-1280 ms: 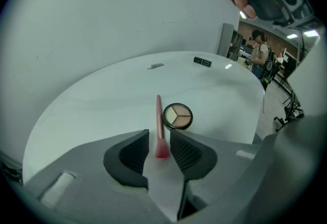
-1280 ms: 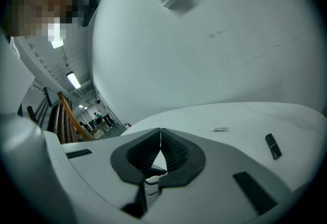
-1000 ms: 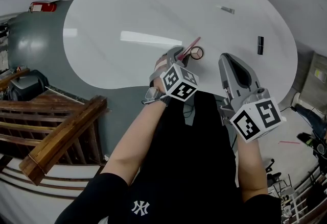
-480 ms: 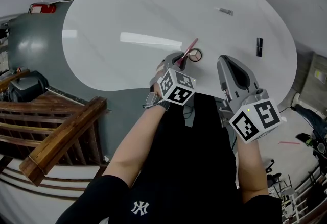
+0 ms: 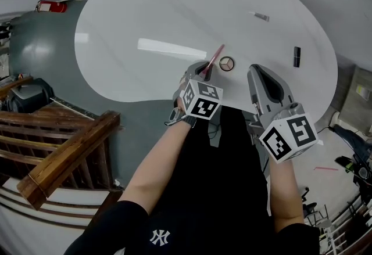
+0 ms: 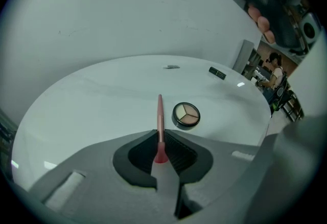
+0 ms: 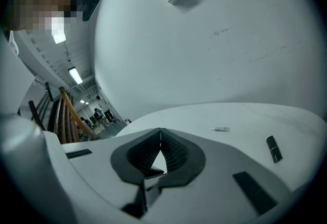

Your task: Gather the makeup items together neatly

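A thin pink makeup brush lies between the pads of my left gripper, whose jaws are closing and press on its near end. Its far end points out over the white table. A round eyeshadow compact lies just right of the brush. A black lipstick tube lies far right, and a small clear tube lies at the back. My right gripper hovers shut and empty over the near table edge.
The table's curved near edge runs just under both grippers. A wooden stair railing stands low at the left, over a grey floor. A red object sits beyond the table's left end.
The left jaws have narrowed around the pink brush's near end. The right gripper has stayed where it was, shut.
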`<state>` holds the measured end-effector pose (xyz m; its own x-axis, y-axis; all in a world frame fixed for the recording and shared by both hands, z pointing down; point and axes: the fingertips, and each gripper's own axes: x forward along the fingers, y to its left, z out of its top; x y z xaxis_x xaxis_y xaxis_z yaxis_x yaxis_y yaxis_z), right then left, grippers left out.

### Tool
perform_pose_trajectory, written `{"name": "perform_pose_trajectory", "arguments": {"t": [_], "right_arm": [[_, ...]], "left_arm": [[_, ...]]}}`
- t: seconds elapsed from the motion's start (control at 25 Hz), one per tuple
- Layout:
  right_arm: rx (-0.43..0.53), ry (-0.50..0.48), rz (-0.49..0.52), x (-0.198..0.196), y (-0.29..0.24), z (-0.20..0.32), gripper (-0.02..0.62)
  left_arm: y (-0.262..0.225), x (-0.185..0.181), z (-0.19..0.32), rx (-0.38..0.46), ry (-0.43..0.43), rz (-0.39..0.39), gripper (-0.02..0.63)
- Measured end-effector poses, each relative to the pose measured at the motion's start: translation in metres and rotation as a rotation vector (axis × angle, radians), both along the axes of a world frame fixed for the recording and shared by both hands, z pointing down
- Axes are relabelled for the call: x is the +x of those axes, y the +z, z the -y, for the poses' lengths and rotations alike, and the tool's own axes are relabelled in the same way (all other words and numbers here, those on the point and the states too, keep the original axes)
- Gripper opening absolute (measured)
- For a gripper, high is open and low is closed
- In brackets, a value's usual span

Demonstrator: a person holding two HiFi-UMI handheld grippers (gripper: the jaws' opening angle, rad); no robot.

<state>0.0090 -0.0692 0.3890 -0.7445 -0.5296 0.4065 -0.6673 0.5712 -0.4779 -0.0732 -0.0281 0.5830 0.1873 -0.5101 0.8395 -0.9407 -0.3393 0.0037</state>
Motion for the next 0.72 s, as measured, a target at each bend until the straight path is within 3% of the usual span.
{"name": "perform_pose_trajectory", "arguments": {"t": [0.48,0.72], "right_arm": [[0.052,-0.059,-0.066,-0.033,0.006,-0.03,0.014],[0.04,-0.077,-0.112,-0.04,0.017,-0.042,0.014]], "left_arm": [[-0.004,-0.046,-0.03,0.001,-0.28,-0.097,0.051],[0.0,-0.059,-0.037,0.012,-0.37,-0.134,0.051]]}}
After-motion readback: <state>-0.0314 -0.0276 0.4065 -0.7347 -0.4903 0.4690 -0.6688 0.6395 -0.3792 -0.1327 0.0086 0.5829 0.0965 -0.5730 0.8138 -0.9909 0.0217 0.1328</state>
